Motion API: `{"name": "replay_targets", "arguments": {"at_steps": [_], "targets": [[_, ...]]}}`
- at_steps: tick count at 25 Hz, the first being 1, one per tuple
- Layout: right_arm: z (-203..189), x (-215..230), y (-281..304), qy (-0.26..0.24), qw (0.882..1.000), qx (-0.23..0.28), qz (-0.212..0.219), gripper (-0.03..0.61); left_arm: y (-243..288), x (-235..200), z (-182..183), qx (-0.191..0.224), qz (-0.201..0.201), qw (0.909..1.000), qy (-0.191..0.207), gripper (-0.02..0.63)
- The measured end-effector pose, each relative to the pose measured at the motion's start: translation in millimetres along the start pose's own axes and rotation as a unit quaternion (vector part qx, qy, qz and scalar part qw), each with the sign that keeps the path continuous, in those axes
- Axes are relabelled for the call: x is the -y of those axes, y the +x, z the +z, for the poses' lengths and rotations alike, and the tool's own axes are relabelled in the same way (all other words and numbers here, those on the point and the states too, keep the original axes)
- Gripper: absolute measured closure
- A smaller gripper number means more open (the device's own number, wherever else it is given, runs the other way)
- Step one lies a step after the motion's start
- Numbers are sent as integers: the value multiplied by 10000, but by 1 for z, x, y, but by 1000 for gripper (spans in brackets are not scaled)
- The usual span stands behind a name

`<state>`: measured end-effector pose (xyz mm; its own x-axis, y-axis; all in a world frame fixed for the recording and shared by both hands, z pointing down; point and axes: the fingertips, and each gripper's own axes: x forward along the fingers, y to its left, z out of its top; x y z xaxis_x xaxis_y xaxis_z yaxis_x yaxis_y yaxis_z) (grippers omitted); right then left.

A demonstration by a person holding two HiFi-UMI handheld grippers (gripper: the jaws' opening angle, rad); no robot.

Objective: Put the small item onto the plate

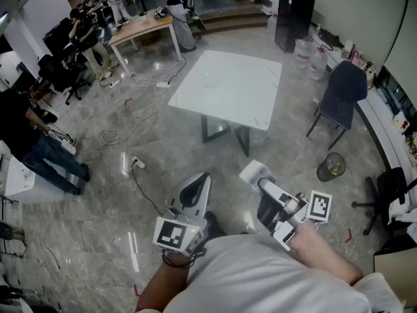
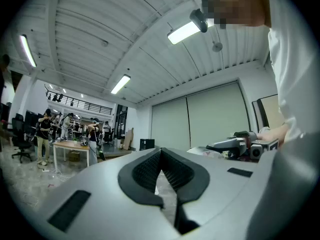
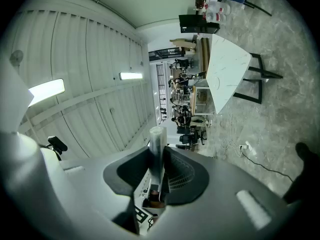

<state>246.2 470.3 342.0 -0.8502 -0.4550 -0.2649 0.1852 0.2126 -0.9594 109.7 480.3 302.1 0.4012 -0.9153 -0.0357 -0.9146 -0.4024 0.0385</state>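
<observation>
A small pale tube [image 3: 157, 136] stands upright between the jaws of my right gripper [image 3: 158, 156], which is shut on it; in the head view it shows as a white tip [image 1: 251, 171] at the front of my right gripper [image 1: 257, 177]. My left gripper [image 1: 201, 182] is held beside it at waist height, its jaws [image 2: 161, 153] shut with nothing between them. The left gripper view also catches the right gripper [image 2: 234, 145] off to its right. Ahead of both stands a bare white table [image 1: 228, 87], also in the right gripper view [image 3: 226, 66]. No plate is in view.
A dark blue chair [image 1: 342, 93] and a mesh waste bin [image 1: 331, 167] stand right of the table. Cables and a power strip [image 1: 137, 163] lie on the marble floor at left. People stand at the far left beside a wooden table [image 1: 143, 26]. A black cabinet [image 1: 293, 18] is behind.
</observation>
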Motion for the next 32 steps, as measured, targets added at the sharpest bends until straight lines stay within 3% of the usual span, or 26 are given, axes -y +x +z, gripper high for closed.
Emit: {"name": "replay_targets", "arguments": {"at_steps": [15, 32], "targets": [[15, 22, 53, -40, 9999, 14, -128, 486, 22, -59, -10, -77, -10, 9999, -66, 607], [46, 59, 236, -368, 9988, 267, -172, 488, 72, -239, 6, 11, -308, 9995, -55, 607]]}}
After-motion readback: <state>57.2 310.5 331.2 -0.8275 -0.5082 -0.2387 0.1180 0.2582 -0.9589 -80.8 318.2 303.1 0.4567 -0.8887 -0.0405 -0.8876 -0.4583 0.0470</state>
